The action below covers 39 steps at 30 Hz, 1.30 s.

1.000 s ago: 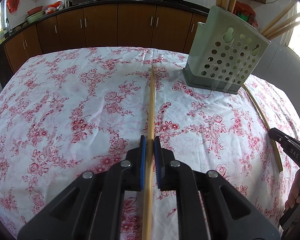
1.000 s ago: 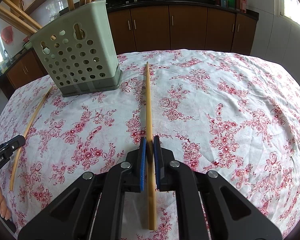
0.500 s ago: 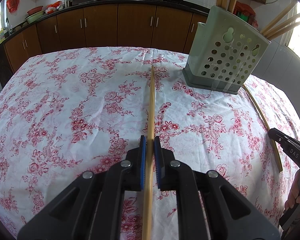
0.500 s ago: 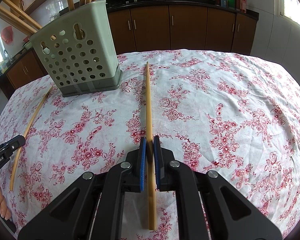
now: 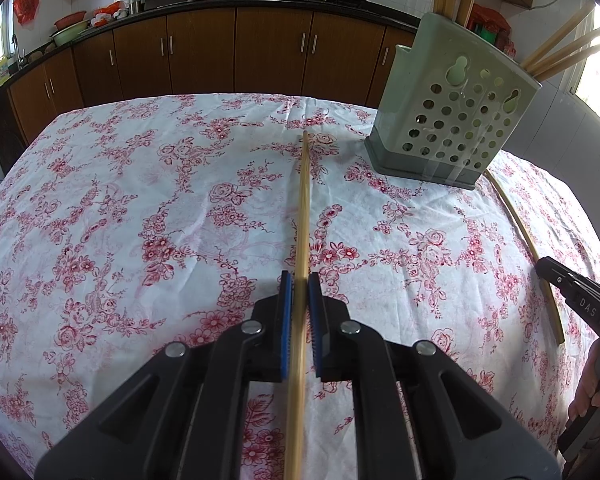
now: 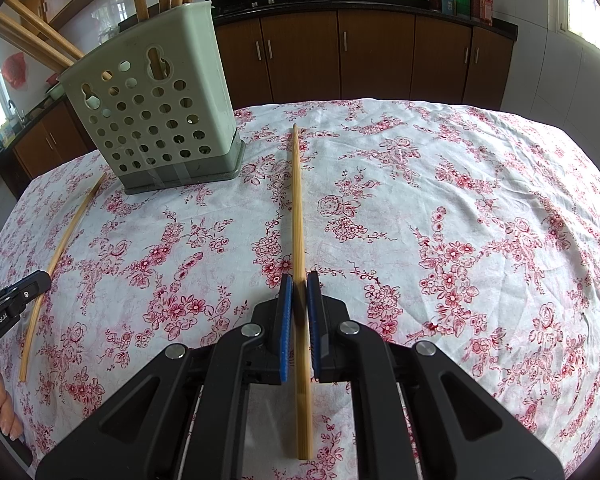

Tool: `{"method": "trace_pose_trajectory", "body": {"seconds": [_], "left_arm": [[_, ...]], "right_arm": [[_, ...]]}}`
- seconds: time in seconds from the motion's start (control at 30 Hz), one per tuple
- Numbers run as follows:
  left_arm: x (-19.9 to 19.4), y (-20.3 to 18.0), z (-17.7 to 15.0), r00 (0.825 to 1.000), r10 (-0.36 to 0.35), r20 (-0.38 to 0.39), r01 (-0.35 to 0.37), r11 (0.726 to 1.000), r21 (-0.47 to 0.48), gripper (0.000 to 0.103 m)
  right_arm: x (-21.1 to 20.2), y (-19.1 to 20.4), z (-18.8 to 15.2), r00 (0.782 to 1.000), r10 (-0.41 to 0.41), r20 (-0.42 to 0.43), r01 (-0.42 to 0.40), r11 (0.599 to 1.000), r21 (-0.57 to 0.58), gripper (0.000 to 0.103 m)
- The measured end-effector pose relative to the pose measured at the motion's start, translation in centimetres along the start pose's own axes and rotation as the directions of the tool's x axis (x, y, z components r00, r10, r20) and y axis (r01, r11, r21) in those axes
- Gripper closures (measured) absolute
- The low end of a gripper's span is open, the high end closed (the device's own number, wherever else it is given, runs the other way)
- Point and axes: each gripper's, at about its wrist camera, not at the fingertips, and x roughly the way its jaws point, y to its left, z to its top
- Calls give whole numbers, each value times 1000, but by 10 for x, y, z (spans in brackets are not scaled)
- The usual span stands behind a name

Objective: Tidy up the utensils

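Each gripper is shut on its own long wooden chopstick, which points forward over the floral tablecloth. My left gripper [image 5: 300,280] holds a chopstick [image 5: 305,200]. My right gripper [image 6: 299,280] holds a chopstick [image 6: 297,200]. A pale green perforated utensil holder stands upright to the front right in the left view [image 5: 452,116] and to the front left in the right view [image 6: 156,108], with several chopsticks sticking out of it. In each view, the other gripper's chopstick lies by the holder: [image 5: 524,236], [image 6: 60,256].
The table wears a white cloth with red flowers [image 5: 140,220]. Brown kitchen cabinets [image 5: 272,52] and a dark counter with woks run behind the table. The right gripper's tip shows at the right edge [image 5: 580,300] of the left view; the left gripper's tip shows at the left edge [image 6: 12,300] of the right view.
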Motion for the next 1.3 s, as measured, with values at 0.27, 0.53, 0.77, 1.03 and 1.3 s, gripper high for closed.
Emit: {"method": "trace_pose_trajectory", "body": {"seconds": [0.27, 0.53, 0.77, 1.03, 1.3], "left_arm": [[0, 0, 0, 1000, 0, 0, 0, 1000, -1, 92], [0, 0, 0, 1000, 0, 0, 0, 1000, -1, 92], [-5, -9, -5, 999, 44, -3, -44, 997, 63, 92], [-17, -10, -21, 998, 55, -3, -54, 995, 88, 94], [-63, -12, -7, 995, 35, 89, -45, 993, 113, 95]], "right_arm": [[0, -1, 0, 1000, 0, 0, 0, 1000, 0, 94], [-1, 0, 0, 1000, 1, 0, -1, 1000, 2, 94], [-5, 3, -6, 1000, -2, -1, 2, 1000, -6, 93], [-8, -5, -12, 999, 48, 2, -48, 998, 27, 95], [-57, 1, 1, 987, 21, 158, -17, 999, -29, 95]]}}
